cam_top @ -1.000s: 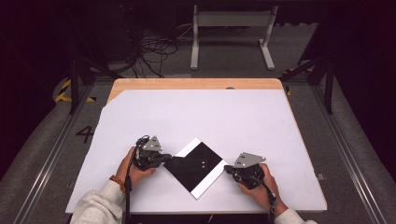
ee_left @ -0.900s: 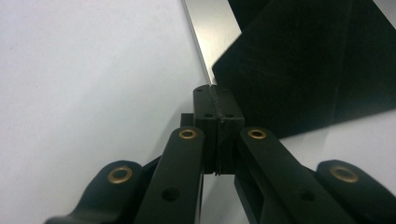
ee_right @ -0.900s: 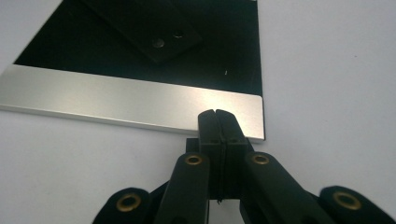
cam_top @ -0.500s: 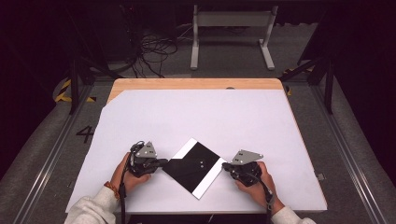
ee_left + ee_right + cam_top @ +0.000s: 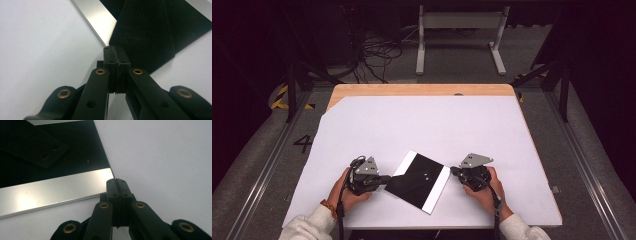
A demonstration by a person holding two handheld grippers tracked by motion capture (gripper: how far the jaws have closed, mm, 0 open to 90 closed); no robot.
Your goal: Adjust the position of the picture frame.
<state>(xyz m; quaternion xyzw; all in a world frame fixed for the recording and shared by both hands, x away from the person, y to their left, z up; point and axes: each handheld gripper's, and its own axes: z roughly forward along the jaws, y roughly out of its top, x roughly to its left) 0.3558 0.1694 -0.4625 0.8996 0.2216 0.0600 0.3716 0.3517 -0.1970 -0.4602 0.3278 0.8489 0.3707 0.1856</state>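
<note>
My left gripper (image 5: 117, 53) pinches the black flap (image 5: 145, 32) at the board's (image 5: 419, 181) left corner; my right gripper (image 5: 116, 185), jaws closed and empty, touches its right corner.

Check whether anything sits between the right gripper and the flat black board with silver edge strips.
Nothing visible does. The right gripper, jaws shut, sits right at the corner of the flat black board with silver edge strips, with no object between them on the white table cover.

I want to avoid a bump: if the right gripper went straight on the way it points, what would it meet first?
Likely the silver edge strip of the black panel: the shut right gripper sits right by that strip's corner. Whether they already touch, I cannot tell.
</note>
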